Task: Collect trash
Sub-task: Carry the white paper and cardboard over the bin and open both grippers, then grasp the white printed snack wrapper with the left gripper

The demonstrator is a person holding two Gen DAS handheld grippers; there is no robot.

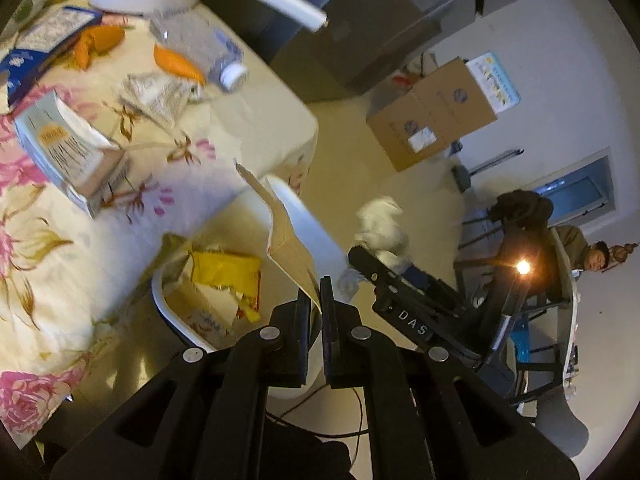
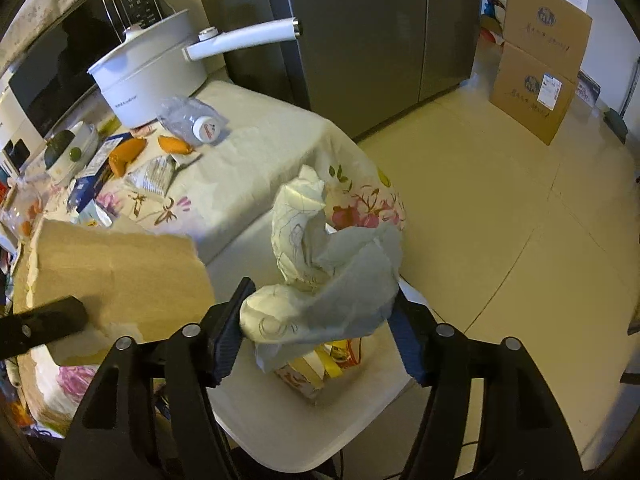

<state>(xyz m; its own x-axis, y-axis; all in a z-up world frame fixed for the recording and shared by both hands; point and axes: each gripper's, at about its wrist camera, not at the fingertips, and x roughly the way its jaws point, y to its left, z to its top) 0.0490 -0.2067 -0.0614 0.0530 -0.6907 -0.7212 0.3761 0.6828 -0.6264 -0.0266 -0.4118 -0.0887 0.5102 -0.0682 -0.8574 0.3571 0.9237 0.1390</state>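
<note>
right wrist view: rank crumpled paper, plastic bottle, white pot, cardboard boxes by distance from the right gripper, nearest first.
1. crumpled paper, between the right gripper jaws
2. plastic bottle, lying on the table, upper left
3. white pot, just behind the bottle
4. cardboard boxes, far right on the floor

Cream tiled floor [image 2: 500, 200], grey fridge [image 2: 360, 32], floral-clothed table [image 2: 256, 160].

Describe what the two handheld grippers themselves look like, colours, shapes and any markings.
Both are matte black plastic linkage frames with round silver pivot pins. The left gripper has two flat, dark, narrow fingers. The right gripper has fingers faced with ribbed dark blue pads. Seen from the left camera, the right gripper's body carries white letters reading DAS. No hands or sleeves show.
</note>
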